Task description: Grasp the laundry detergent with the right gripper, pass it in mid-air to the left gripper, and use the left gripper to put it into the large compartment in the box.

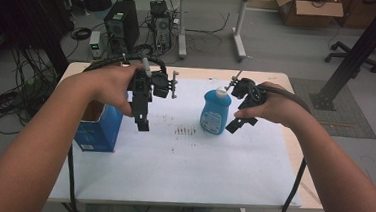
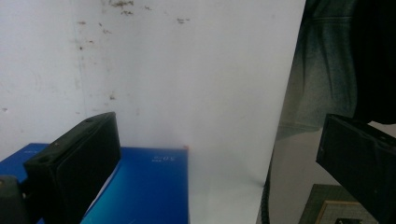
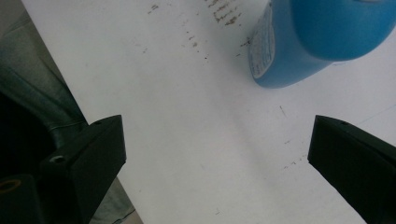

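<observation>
Nothing is being gripped yet: the right gripper [image 1: 239, 122] is hovering with jaws spread, the blue bottle [image 1: 214, 111] standing just beyond its fingertips, while the left gripper [image 1: 142, 118], jaws also apart, is hanging beside the blue box [image 1: 99, 130].

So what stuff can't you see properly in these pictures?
- Blue box: in the high view the left forearm covers part of it, so its inside is hidden; in the left gripper view the bottom edge and a jaw cut it off.
- Blue bottle: its label print is too small in the high view; the right gripper view's top edge cuts off its cap.
- Dark marks on the white sheet: too small to read.
</observation>
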The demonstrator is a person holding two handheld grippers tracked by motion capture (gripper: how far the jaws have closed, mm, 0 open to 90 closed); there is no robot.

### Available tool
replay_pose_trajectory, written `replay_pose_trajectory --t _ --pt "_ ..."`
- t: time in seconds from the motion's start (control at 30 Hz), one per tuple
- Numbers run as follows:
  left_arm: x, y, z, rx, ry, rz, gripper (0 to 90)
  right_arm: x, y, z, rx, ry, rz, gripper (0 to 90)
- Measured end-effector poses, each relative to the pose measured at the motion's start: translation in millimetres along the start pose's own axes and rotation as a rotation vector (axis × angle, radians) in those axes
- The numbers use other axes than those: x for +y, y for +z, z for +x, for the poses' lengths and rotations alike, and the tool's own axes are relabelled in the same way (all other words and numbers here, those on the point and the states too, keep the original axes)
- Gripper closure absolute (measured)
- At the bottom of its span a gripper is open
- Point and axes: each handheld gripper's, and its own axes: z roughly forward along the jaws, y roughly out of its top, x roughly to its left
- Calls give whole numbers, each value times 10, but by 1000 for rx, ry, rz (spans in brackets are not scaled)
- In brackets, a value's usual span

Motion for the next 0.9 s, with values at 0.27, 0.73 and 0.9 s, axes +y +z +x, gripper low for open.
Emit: replay_pose_trajectory --t 0.27,0.73,0.9 --pt "4 48 -74 17 12 1 2 -165 135 -124 -11 18 -60 46" --pt "18 211 -160 12 22 2 2 -346 332 -313 -22 33 -165 47" --pt "38 262 -227 15 39 10 2 -392 391 -398 -31 40 -223 46"
